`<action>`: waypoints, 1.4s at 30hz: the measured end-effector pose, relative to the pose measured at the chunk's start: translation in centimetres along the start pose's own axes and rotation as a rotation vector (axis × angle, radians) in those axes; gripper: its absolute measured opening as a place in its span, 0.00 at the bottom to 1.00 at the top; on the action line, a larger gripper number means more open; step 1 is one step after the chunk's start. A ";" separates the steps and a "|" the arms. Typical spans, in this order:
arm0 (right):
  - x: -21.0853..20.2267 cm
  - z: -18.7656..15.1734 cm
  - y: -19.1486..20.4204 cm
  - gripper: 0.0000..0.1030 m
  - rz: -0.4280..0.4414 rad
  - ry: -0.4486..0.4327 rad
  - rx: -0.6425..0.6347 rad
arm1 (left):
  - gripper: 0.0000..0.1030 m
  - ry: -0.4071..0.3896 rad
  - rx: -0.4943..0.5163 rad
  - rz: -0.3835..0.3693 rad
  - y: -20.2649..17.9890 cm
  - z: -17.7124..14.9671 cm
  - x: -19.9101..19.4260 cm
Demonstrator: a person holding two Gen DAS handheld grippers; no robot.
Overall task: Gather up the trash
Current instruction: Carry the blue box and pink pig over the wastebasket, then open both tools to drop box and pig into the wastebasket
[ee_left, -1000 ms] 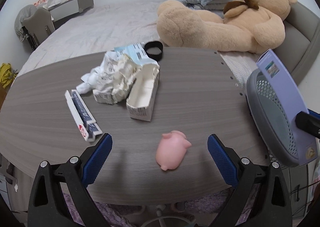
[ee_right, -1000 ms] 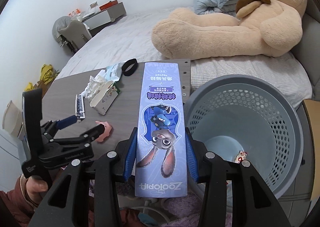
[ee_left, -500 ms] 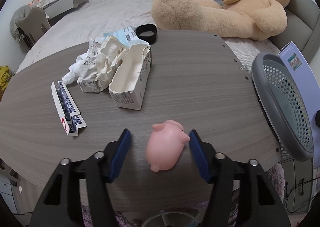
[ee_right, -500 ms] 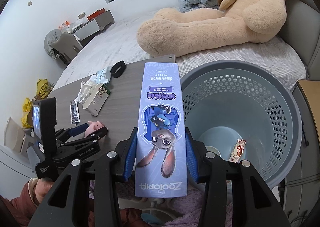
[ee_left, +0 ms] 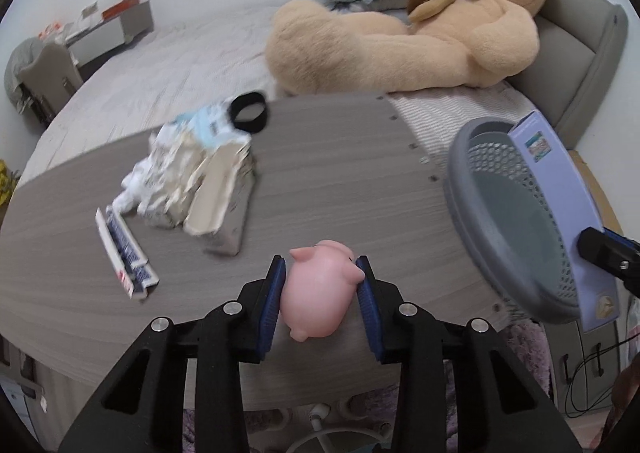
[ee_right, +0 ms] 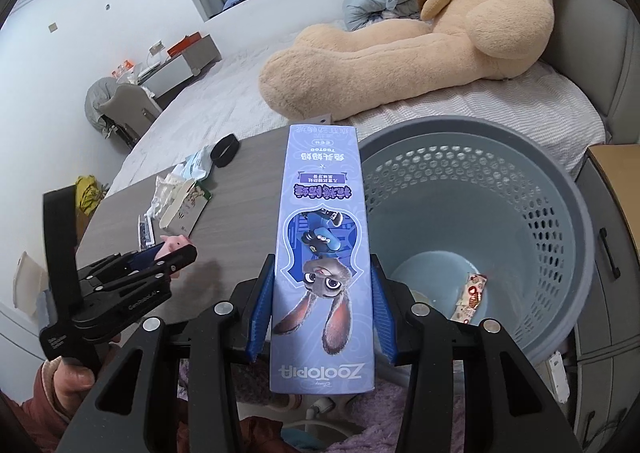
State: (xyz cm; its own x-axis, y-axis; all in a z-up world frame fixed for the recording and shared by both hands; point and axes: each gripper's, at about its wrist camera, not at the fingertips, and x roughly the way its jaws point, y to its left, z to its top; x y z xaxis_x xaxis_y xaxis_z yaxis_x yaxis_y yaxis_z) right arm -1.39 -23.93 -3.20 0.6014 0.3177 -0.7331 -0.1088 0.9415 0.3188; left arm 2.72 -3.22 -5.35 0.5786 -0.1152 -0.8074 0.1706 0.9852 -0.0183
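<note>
A pink pig toy lies on the grey wood table near its front edge. My left gripper has it between the blue pads, which touch both its sides while the jaws are closing; the right wrist view shows the same grip. My right gripper is shut on a tall purple Zootopia box, held at the near left rim of the grey perforated basket. A snack wrapper lies on the basket's bottom.
On the table's left lie crumpled paper with a torn white carton, a flat blue card box and a black ring. Behind the table is a bed with a big teddy bear. The basket stands off the table's right edge.
My left gripper's jaws came in from wide apart to touch the pig on both sides, after moving forward around it. The right gripper carried the purple box closer to the basket.
</note>
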 end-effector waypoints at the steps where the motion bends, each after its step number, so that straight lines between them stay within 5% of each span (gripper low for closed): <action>1: -0.5 0.1 -0.6 0.41 -0.009 -0.013 0.008 | 0.34 -0.009 0.015 -0.014 -0.8 0.5 -0.4; 13: -3.8 0.1 -8.3 0.41 -0.143 -0.070 0.125 | 0.34 -0.072 0.186 -0.156 -11.8 5.1 -0.9; 20: -3.2 -0.1 -10.4 0.41 -0.150 -0.050 0.163 | 0.35 -0.049 0.223 -0.173 -15.9 6.1 0.8; 36: -1.5 0.4 -12.0 0.41 -0.123 0.001 0.158 | 0.36 0.000 0.224 -0.157 -17.3 6.3 2.9; 42: -1.4 0.4 -11.8 0.43 -0.130 0.004 0.146 | 0.57 -0.013 0.214 -0.146 -17.1 6.4 2.6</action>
State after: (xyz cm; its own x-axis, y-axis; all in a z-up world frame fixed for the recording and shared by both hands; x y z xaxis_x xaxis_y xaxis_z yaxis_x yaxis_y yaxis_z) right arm -0.58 -35.53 -5.69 0.5994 0.1956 -0.7762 0.0857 0.9484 0.3052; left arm 6.42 -21.19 -3.32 0.5456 -0.2571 -0.7976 0.4173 0.9087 -0.0074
